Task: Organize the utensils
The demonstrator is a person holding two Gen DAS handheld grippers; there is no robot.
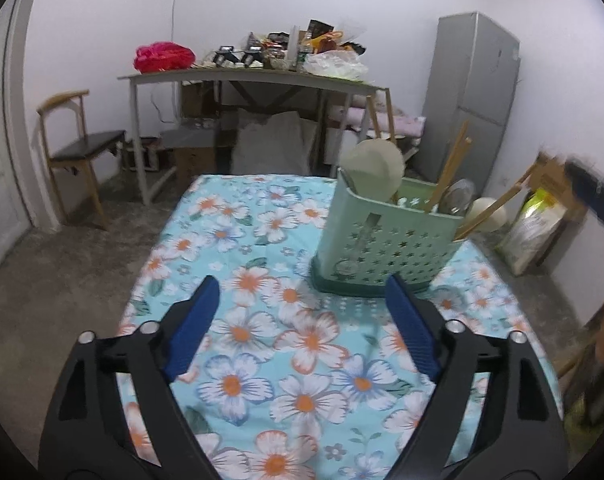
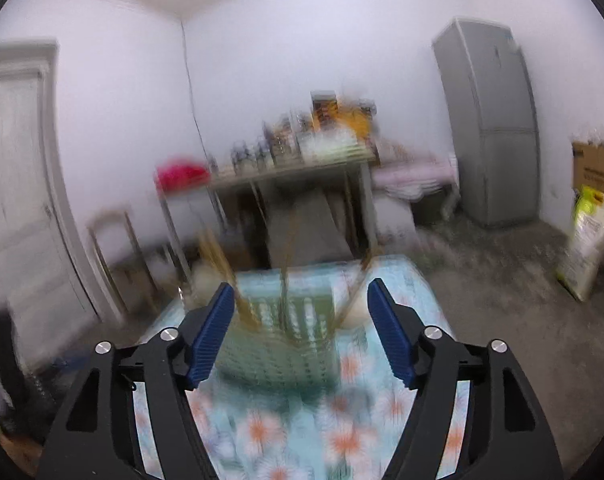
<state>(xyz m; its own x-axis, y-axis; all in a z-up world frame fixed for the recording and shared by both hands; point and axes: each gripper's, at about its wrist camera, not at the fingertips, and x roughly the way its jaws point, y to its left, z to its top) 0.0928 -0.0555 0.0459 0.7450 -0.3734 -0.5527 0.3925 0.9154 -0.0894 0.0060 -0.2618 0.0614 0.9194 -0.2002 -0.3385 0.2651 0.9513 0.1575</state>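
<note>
Left gripper (image 1: 299,298) low over floral tablecloth (image 1: 261,360), blue pads (image 1: 193,328) spread wide, nothing between them. Green perforated utensil holder (image 1: 386,240) upright on cloth, just beyond right pad. Holder contains pale ladle (image 1: 376,170), wooden chopsticks (image 1: 452,170), metal spoon (image 1: 458,196). More chopsticks (image 1: 494,210) lean out at holder's right end. Behind: cluttered desk (image 1: 253,78), chair (image 1: 81,148), grey fridge (image 1: 470,96)

Floral tablecloth (image 1: 285,344) lies bare in front; the green utensil holder (image 1: 386,240) with chopsticks (image 1: 450,172) blocks the far right.
</note>
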